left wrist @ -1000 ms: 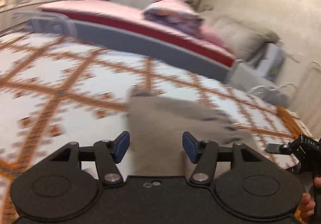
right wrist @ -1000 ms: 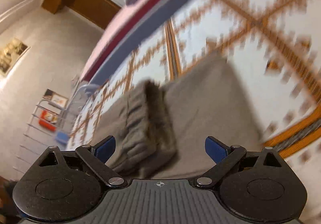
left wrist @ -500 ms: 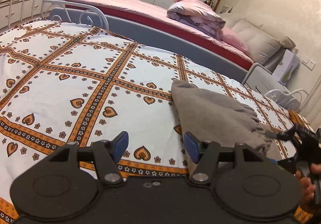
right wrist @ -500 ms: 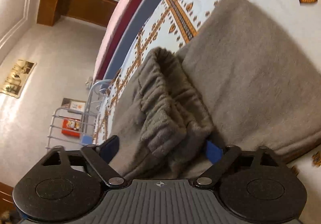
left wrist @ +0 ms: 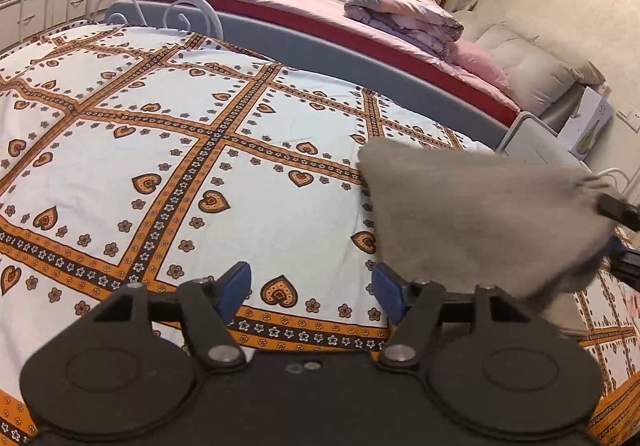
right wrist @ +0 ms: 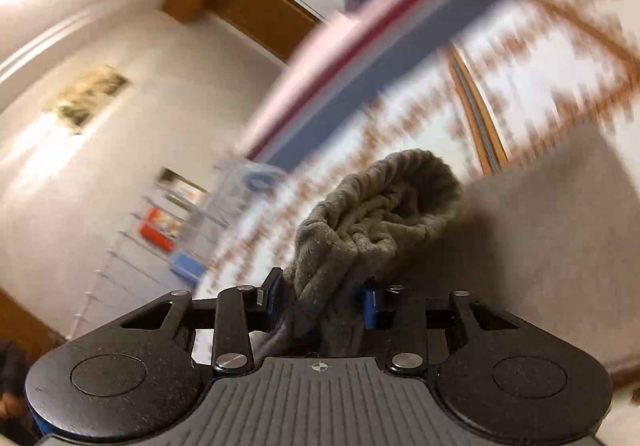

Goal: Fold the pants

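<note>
Grey fleece bunches between our right gripper (right wrist: 320, 304) fingers, clamped on the pants (right wrist: 372, 214) at the gathered waistband. Our left gripper (left wrist: 310, 292) gapes wide, empty, above the heart-patterned bedspread (left wrist: 160, 134); the pants drape to its right.

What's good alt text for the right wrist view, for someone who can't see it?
The right hand-held gripper is shut on the bunched elastic waistband of grey pants, lifting it above a patterned bedspread. The background is motion-blurred: a beige wall and a second bed's grey frame.
</note>
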The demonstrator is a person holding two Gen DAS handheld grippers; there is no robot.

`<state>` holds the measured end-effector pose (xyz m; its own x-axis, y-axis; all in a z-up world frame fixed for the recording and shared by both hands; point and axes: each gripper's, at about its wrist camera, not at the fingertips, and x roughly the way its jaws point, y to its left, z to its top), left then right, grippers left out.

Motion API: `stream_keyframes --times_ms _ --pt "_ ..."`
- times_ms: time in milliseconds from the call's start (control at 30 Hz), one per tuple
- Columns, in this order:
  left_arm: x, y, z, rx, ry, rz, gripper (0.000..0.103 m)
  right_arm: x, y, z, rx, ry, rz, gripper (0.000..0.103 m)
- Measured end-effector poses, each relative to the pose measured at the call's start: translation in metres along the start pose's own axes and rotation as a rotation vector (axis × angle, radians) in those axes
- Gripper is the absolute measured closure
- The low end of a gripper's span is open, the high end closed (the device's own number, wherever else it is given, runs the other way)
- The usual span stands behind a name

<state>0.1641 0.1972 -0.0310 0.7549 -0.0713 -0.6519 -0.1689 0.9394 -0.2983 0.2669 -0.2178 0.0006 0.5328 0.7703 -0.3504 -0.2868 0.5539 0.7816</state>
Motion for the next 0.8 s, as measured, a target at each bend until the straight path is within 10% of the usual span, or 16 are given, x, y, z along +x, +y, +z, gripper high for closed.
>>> stream_keyframes --times_ms 133,200,600,800 --pt "0.003 -0.006 -0.002 0.035 0.009 -0.009 0.044 -0.03 -0.046 0.005 0.056 -0.025 -0.205 0.064" --pt "0.004 -0.01 -0.002 0.049 0.014 -0.017 0.044 -0.022 -0.089 0.001 0.155 0.097 -0.368 0.064" --pt "0.002 -0.024 -0.002 0.065 0.008 -0.1 0.041 -0.048 -0.077 0.003 0.075 -0.025 -0.362 0.064" --pt "0.005 -0.057 -0.03 0.225 0.068 -0.088 0.044 -0.051 -0.081 0.006 0.151 -0.016 -0.311 0.063"
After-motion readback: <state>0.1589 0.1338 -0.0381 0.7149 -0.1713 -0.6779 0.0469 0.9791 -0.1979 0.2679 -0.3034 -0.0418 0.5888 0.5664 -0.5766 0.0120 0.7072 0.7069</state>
